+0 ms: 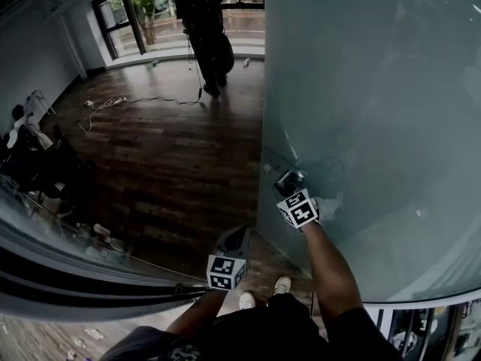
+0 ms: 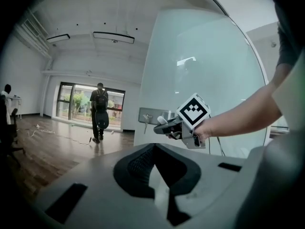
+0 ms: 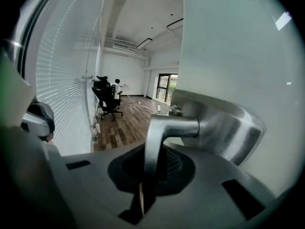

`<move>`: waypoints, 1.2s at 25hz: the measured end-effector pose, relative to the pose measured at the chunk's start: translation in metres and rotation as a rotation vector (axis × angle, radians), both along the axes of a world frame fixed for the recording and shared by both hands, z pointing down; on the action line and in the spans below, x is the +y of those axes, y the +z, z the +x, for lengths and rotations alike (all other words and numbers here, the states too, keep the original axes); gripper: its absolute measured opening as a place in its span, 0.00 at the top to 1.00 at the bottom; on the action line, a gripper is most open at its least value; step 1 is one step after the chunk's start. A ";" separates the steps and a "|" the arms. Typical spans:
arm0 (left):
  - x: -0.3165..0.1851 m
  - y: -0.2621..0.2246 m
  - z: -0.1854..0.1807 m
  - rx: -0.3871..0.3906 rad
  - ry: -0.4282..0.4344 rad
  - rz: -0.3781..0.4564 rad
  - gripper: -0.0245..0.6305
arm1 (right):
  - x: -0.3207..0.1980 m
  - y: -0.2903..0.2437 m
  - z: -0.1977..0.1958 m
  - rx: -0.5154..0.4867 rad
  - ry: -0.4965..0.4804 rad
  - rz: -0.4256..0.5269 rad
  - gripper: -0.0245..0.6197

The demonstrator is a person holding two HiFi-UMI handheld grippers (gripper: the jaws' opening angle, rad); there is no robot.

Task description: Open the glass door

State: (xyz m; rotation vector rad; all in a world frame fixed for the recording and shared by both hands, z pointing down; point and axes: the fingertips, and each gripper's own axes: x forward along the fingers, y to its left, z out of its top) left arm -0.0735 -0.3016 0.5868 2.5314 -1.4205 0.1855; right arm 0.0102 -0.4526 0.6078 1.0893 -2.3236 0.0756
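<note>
1. One glass door point(image 1: 376, 126), a tall frosted pane, fills the right half of the head view. The room shows past its left edge.
2. One metal lever handle point(image 3: 159, 137) sticks out from a metal lock plate point(image 2: 150, 114) near that edge of the door. At least one key point(image 2: 144, 119) hangs from the plate.
3. Two grippers are in view, each carrying a marker cube. The right gripper point(image 1: 288, 180) is at the door's edge, on the handle. The left gripper point(image 1: 234, 238) is just off the door's edge, lower in the head view, and touches nothing.
4. Right claw: clenched on the lever handle, which runs down between its jaws.
5. Left claw: jaws drawn together, with nothing between them.
6. Dark wooden floor point(image 1: 173, 164) stretches away from the door. One cable point(image 1: 128, 100) trails across it.
7. Two other people are visible. One standing person point(image 1: 203, 21) is far from the door, by the windows. One seated person point(image 3: 116, 85) is at a desk, with an office chair point(image 3: 107, 101) nearer the door.
8. White blinds point(image 3: 66, 80) cover the wall facing the door.
9. Nothing stands on the floor close to the door's edge.
</note>
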 end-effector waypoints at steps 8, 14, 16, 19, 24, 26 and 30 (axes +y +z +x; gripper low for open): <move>-0.070 0.009 0.013 -0.016 -0.044 -0.022 0.95 | -0.100 0.000 0.081 -0.015 0.141 -0.013 0.93; -0.135 0.008 0.065 -0.017 -0.042 -0.022 0.95 | -0.170 0.005 0.169 -0.028 0.246 -0.032 0.94; -0.153 0.009 0.082 -0.022 -0.039 -0.020 0.95 | -0.189 0.005 0.200 -0.037 0.286 -0.039 0.94; -0.181 0.007 0.108 -0.024 -0.032 -0.023 0.95 | -0.219 0.000 0.246 -0.045 0.341 -0.037 0.94; -0.213 0.010 0.140 -0.023 -0.031 -0.021 0.95 | -0.250 0.002 0.320 -0.054 0.427 -0.052 0.94; -0.226 0.015 0.147 -0.021 -0.035 -0.020 0.95 | -0.264 0.005 0.344 -0.077 0.451 -0.057 0.94; -0.240 0.020 0.164 -0.026 -0.031 -0.024 0.95 | -0.283 0.009 0.400 -0.105 0.519 -0.082 0.94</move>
